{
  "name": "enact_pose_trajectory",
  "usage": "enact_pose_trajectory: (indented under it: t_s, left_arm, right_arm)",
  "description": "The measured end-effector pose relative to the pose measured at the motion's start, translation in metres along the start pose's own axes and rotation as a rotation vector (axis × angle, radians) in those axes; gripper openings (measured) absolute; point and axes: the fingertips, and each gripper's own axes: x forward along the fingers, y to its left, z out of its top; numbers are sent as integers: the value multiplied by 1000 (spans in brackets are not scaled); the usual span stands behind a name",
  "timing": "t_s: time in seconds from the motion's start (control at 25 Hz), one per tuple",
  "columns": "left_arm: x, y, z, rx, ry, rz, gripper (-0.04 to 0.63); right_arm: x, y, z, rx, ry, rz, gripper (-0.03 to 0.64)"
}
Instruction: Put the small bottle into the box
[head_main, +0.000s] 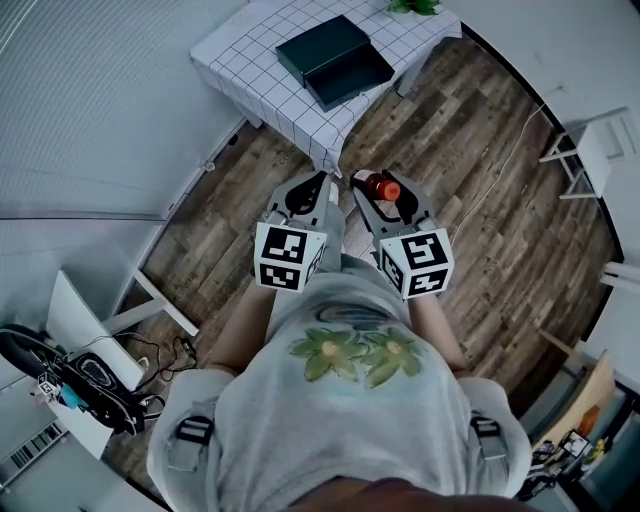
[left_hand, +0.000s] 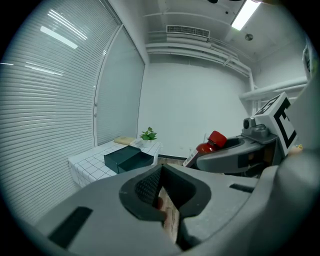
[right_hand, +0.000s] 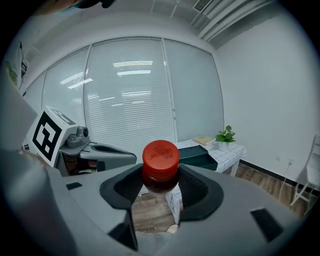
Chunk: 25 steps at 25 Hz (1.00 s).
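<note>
The small bottle (right_hand: 160, 160), dark with a red cap, is clamped upright between the jaws of my right gripper (right_hand: 160, 174). In the head view the same bottle (head_main: 383, 186) sticks out of the right gripper (head_main: 380, 192) above the wooden floor. My left gripper (head_main: 312, 188) is beside it, shut with nothing in its jaws (left_hand: 161, 172). The dark green box (head_main: 335, 60) lies open on a table with a checked cloth (head_main: 250, 60), ahead of both grippers. The box also shows in the left gripper view (left_hand: 127, 159) and the right gripper view (right_hand: 195, 156).
A small potted plant (left_hand: 148, 134) and a pale flat pad (left_hand: 125, 140) sit at the table's far end. A white stand (head_main: 590, 150) with a trailing cable is to the right. A white shelf (head_main: 85, 330) with equipment is at the left. Blinds cover the windows.
</note>
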Motion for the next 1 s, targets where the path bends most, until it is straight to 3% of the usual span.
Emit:
enact_pose_trajectory:
  t_s: [0.4, 1.0]
  left_arm:
    - [49, 21, 14, 24, 29, 5, 8]
    - [140, 97, 53, -45, 46, 96, 8]
  right_arm:
    - [37, -38, 15, 2, 3, 18, 218]
    - [125, -100, 66, -67, 41, 103, 218]
